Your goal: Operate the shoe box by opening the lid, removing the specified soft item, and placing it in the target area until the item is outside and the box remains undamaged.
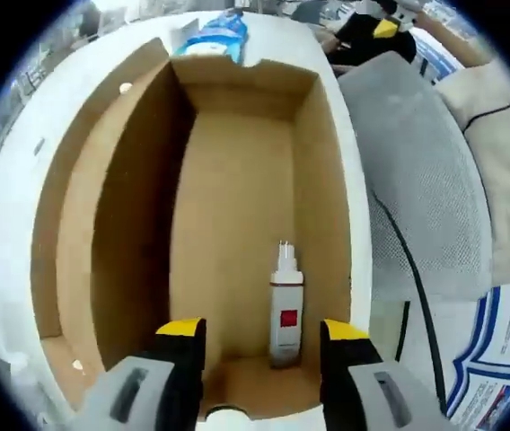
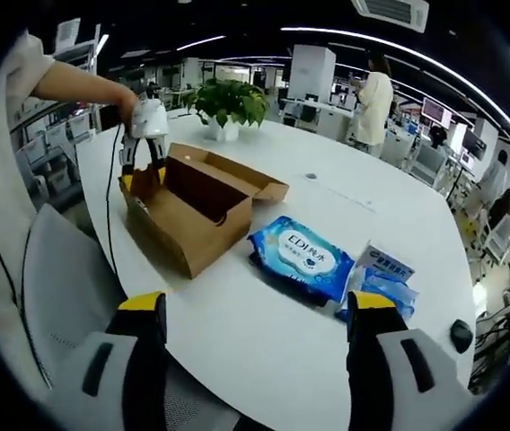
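In the left gripper view, the left gripper (image 1: 260,346) hangs right over the open cardboard shoe box (image 1: 237,180), its yellow-tipped jaws spread apart with nothing between them. On the box floor, near the end closest to the jaws, lies a small white bottle (image 1: 285,310) with a red label and a narrow nozzle; it sits between the jaw tips from this angle but neither jaw touches it. The box lid (image 1: 84,206) is folded back flat to one side. Just past the far end of the box lies a blue soft pack (image 1: 215,38) on the white table (image 1: 345,117). A grey chair (image 1: 426,180) stands beside the table.

In the right gripper view, the right gripper (image 2: 257,323) is well back from the box, jaws wide apart and holding nothing, above the white table (image 2: 264,350). The shoe box (image 2: 192,211) stands open on the table with its lid (image 2: 237,175) swung out. The left gripper (image 2: 144,144), held by a person's hand, dips into the box at its far end. The blue soft pack (image 2: 304,256) lies on the table just beside the box, outside it, with a smaller blue packet (image 2: 385,278) touching its other side. A potted plant (image 2: 228,103) stands farther along the table.
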`<state>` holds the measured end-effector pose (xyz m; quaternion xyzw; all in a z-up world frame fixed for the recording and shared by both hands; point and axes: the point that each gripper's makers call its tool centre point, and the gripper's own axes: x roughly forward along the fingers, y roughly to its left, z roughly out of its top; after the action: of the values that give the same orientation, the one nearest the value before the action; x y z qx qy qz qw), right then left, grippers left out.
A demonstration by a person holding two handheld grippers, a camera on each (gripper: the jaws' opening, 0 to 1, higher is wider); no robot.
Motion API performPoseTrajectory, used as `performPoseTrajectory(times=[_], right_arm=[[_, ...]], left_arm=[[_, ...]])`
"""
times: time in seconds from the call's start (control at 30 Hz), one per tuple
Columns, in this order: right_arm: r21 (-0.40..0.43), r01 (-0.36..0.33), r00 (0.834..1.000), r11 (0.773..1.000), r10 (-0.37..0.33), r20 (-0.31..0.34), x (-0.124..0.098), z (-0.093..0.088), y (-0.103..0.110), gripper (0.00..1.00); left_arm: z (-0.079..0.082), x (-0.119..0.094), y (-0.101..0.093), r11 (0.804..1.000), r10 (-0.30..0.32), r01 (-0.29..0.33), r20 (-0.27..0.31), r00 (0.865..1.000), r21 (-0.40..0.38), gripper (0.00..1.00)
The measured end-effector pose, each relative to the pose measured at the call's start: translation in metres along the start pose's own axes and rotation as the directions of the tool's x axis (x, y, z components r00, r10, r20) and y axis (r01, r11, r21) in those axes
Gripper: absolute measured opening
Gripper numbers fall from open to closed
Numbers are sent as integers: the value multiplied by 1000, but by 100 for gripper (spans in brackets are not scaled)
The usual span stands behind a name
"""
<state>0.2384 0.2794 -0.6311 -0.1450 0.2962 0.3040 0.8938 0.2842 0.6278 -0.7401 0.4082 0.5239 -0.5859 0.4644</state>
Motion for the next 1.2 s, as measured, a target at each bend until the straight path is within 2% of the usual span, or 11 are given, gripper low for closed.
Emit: performPoseTrajectory(times=[0.07, 0.33, 0.57, 0.73, 0.93, 1.2], right_arm=[[11, 6, 1000, 1000, -5, -3, 1, -2, -2, 78], [36, 2, 1000, 999, -2, -12, 6, -6, -2, 77], [42, -7, 1000, 999, 7, -3, 12, -3, 1, 76], [45, -15, 1000, 999, 15, -3, 15, -4, 5, 74], [46, -19, 1000, 999, 19, 1, 18, -3, 8, 73], [65, -23, 1000, 998, 22, 19, 18, 0, 10, 72]], left_arm=[[-1, 7, 0, 1000, 2, -1, -15, 1000, 11, 52], [-3, 20, -3, 1000, -5, 5, 26, 1000, 4, 45], [-8, 32, -2, 1000, 23, -23, 30, 999, -5, 42], [-7, 42, -4, 999, 41, -40, 51, 998, -18, 34], [-5, 40, 6, 993, 118, -119, 65, 991, 18, 24], [4, 41, 0, 992, 123, -119, 109, 986, -42, 20]])
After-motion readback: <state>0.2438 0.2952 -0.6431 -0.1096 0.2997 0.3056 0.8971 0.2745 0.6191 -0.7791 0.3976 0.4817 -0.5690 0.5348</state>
